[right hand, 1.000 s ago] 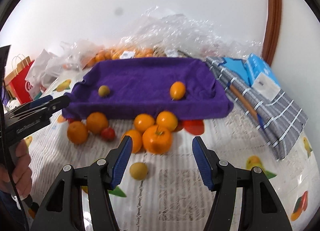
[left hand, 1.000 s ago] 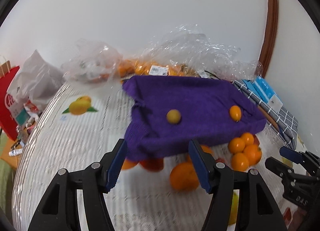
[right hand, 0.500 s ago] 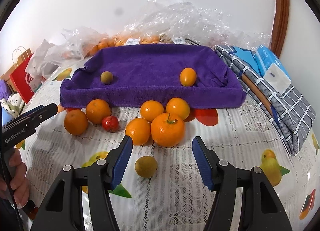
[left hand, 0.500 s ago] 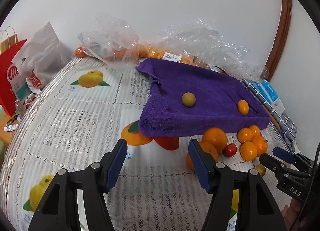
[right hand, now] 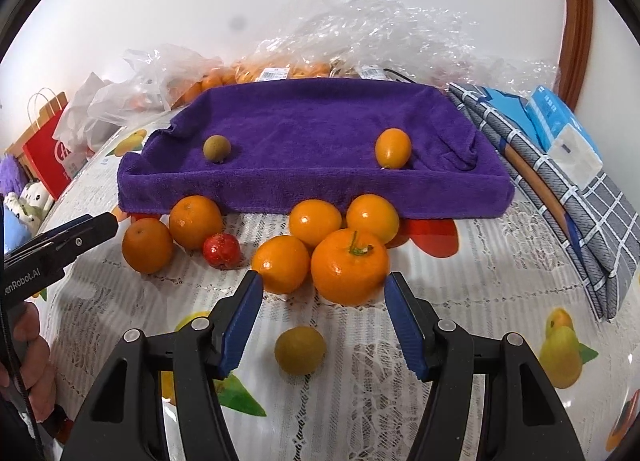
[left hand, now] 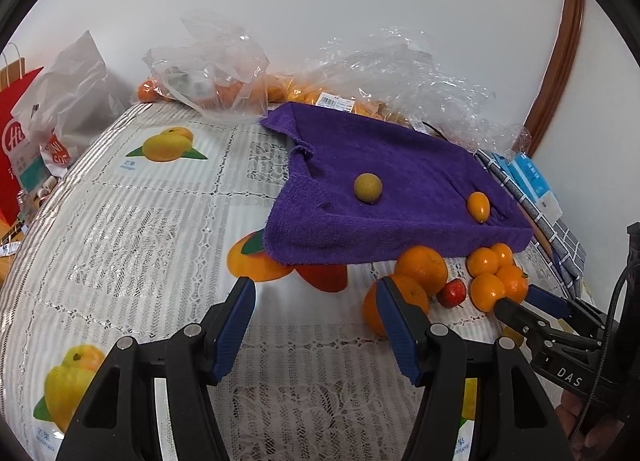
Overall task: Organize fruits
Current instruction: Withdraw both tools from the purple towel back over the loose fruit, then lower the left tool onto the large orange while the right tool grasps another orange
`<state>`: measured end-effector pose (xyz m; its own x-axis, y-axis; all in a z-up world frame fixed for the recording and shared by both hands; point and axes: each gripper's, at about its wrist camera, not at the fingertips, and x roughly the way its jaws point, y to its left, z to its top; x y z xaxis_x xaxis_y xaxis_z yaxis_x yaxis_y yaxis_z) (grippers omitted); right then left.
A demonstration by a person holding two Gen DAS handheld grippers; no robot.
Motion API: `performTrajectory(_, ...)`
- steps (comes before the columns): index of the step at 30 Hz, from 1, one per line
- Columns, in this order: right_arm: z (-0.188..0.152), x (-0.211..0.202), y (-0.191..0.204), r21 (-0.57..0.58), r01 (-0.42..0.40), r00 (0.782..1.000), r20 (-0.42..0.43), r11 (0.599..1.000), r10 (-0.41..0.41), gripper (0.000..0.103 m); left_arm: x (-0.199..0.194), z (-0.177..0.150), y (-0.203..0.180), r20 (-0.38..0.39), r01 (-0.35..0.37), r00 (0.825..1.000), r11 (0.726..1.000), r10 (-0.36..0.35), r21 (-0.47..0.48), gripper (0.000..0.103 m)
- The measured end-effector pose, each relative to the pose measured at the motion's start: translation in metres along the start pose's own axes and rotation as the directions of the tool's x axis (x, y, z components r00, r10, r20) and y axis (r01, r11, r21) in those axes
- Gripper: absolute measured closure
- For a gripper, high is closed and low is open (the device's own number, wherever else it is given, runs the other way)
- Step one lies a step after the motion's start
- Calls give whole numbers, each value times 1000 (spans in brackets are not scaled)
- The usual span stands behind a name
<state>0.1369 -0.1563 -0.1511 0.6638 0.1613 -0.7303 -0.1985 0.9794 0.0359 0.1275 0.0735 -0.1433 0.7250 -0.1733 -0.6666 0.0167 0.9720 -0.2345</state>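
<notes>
A purple towel-lined tray [right hand: 320,189] holds a small greenish fruit [right hand: 217,148] and a small orange fruit [right hand: 393,148]. In front of it lie several oranges, the biggest one [right hand: 349,266] nearest, a small red fruit [right hand: 221,250] and a loose greenish fruit [right hand: 299,350]. My right gripper [right hand: 323,319] is open and empty, with the loose greenish fruit between its fingers. My left gripper [left hand: 316,325] is open and empty over the tablecloth, left of the oranges [left hand: 420,267]. The tray [left hand: 384,237] shows in the left wrist view too.
Clear plastic bags of oranges [right hand: 280,73] lie behind the tray. A folded checked cloth [right hand: 580,197] with blue packets [right hand: 560,129] lies on the right. A red paper bag [left hand: 16,133] and a white bag [left hand: 76,101] stand at the left table edge.
Both grippers pulled back from the tray. The left one swung left, over open tablecloth. The loose greenish fruit now lies between the right fingers. Both stayed open.
</notes>
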Motion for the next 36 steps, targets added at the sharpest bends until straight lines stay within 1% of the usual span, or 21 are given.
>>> performTrajectory(3, -2, -1, 0, -5, -6, 1000, 11, 1000, 6, 41, 0, 0, 2, -1, 2, 1000, 1000, -2, -11, 43)
performTrajectory(6, -4, -3, -5, 5, -20, 1000, 12, 1000, 20, 46, 0, 0, 3, 1, 6, 1000, 1000, -6, -20, 43)
performTrajectory(7, -5, -4, -6, 8, -25, 1000, 12, 1000, 25, 49, 0, 0, 3, 1, 6, 1000, 1000, -6, -18, 43)
performTrajectory(8, -6, -4, -9, 12, -24, 1000, 10, 1000, 24, 55, 0, 0, 4, 1, 6, 1000, 1000, -6, -17, 43)
performTrajectory(10, -7, -3, -12, 19, -28, 1000, -3, 999, 28, 59, 0, 1, 4, 0, 7, 1000, 1000, -7, -12, 43)
performTrajectory(13, -7, -1, -19, 44, -36, 999, -10, 998, 36, 59, -1, 0, 4, 2, 8, 1000, 1000, -8, -12, 43)
performTrajectory(15, -4, -1, -22, 54, -25, 1000, -1, 998, 26, 59, 0, 0, 3, 2, 7, 1000, 1000, -7, -17, 43)
performTrajectory(17, -1, -3, -26, 63, -32, 999, 18, 997, 31, 59, 0, 0, 3, 2, 11, 1000, 1000, -11, -23, 43)
performTrajectory(21, 7, 3, -25, 49, -37, 999, 19, 998, 36, 57, -1, 1, 1, 6, 24, 1000, 1000, -23, -18, 43)
performTrajectory(24, 9, 7, -25, 50, -39, 999, 20, 998, 39, 53, -2, 0, 0, 13, 59, 998, 998, -58, -12, 43)
performTrajectory(28, 12, 12, -32, 73, -66, 998, 17, 995, 65, 50, -3, 0, -3, 9, 134, 991, 991, -134, -8, 43)
performTrajectory(30, 12, 14, -35, 81, -83, 997, 12, 993, 82, 48, 0, -1, -8, -11, 162, 987, 987, -162, 9, 43)
performTrajectory(33, 11, 13, -39, 84, -115, 993, -3, 990, 115, 48, 6, -3, -16, -56, 174, 984, 984, -171, 44, 43)
performTrajectory(34, 10, 12, -41, 82, -126, 992, -8, 989, 127, 48, 8, -4, -20, -68, 172, 983, 983, -168, 59, 42)
performTrajectory(36, 7, 10, -42, 76, -139, 990, -9, 987, 140, 48, 12, -4, -27, -84, 142, 987, 986, -135, 88, 42)
